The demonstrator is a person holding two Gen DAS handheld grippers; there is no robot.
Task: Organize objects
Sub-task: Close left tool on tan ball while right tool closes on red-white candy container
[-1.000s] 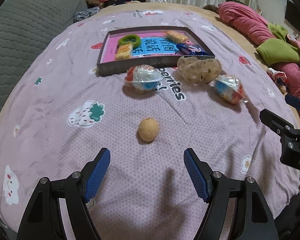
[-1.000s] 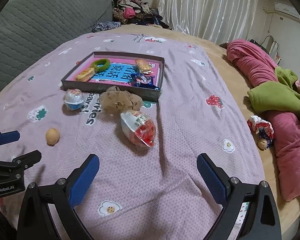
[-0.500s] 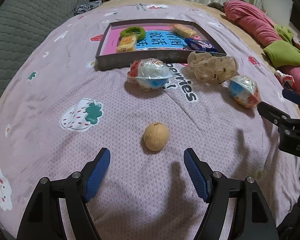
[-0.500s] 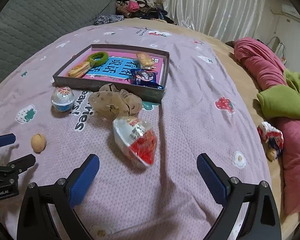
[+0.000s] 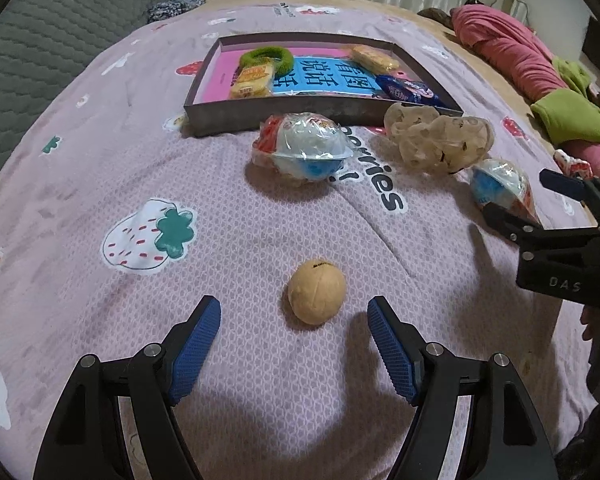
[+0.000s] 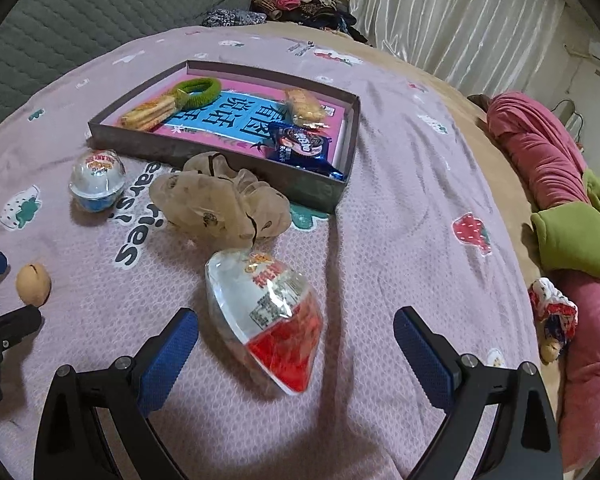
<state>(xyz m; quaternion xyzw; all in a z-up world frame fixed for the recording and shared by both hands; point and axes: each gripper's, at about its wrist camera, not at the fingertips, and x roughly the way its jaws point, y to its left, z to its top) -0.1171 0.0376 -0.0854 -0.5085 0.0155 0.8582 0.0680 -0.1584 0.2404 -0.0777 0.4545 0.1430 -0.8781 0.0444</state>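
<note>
L gripper jaws wide, nothing held; walnut on sheet just ahead. R gripper spread, empty, red egg between tips. Sheet reads "…rries". Box book: Chinese title; blue pack text illegible.

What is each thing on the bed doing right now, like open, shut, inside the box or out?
Left tongs: open, empty.
Right tongs: open, empty.
Small round tan ball: loose on the sheet, just ahead of the left tongs.
Red-and-white wrapped plastic egg: sealed, lying on its side.
Blue-and-white wrapped plastic egg: sealed, outside the box.
Beige sheer scrunchie: outside the box.
Shallow grey box: lidless, partly filled.
</note>
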